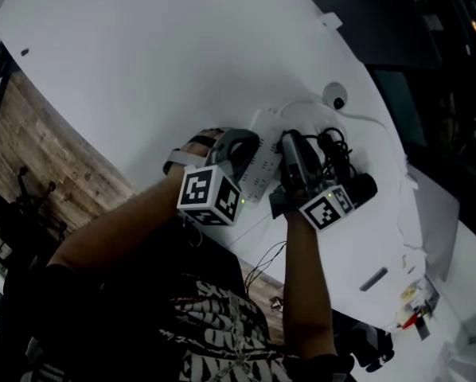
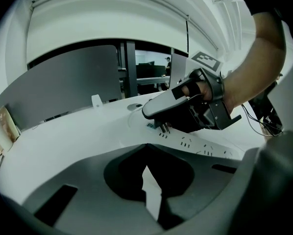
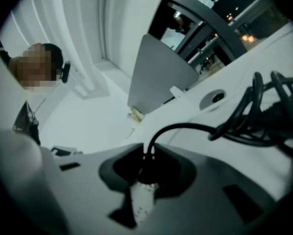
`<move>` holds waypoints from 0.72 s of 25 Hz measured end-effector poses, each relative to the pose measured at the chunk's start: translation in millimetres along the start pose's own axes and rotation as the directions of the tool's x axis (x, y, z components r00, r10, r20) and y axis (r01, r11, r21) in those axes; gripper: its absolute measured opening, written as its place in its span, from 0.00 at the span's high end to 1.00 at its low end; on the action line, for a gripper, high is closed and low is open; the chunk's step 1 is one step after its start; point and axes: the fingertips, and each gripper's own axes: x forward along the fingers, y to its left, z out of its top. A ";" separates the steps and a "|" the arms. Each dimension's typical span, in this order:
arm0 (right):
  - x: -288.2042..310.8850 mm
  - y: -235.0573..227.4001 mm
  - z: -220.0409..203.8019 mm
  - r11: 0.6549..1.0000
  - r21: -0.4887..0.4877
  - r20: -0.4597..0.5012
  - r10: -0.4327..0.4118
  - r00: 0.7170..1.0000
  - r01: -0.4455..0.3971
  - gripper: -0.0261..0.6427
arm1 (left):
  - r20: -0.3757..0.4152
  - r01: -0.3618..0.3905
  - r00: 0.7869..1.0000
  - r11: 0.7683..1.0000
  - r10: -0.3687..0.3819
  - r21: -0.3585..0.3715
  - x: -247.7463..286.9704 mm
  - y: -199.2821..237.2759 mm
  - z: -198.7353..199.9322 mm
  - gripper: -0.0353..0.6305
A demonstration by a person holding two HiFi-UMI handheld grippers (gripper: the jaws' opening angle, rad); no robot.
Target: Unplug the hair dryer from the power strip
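Observation:
A white power strip lies on the round white table. My left gripper rests tip-down on the strip's near end, jaws together. My right gripper is shut on the black plug, whose cord runs out to a coiled bundle beside the black hair dryer. In the left gripper view the right gripper holds the plug clear of the strip, its metal prongs bare just above the sockets.
A round cable grommet sits in the table beyond the strip. A grey divider panel stands at the far edge. Small items lie by the right rim. Wooden floor shows on the left. A person is at the left.

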 end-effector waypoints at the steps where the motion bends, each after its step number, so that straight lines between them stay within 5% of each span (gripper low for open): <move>1: 0.0 0.3 1.6 1.000 -0.011 0.007 -0.011 1.000 0.011 0.83 | -0.003 0.000 1.000 1.000 0.000 0.002 0.5 -0.2 0.0 0.91; 10: -0.8 8.8 -1.4 0.991 -0.129 0.063 -0.005 0.998 0.013 0.83 | 0.001 -0.004 1.000 1.000 0.004 -0.019 -1.7 1.6 -0.2 0.91; 18: -2.8 15.2 -2.7 0.950 -0.291 0.121 -0.078 0.990 0.111 0.82 | -0.009 0.003 1.000 1.000 -0.004 -0.025 -0.2 -0.2 -0.3 0.91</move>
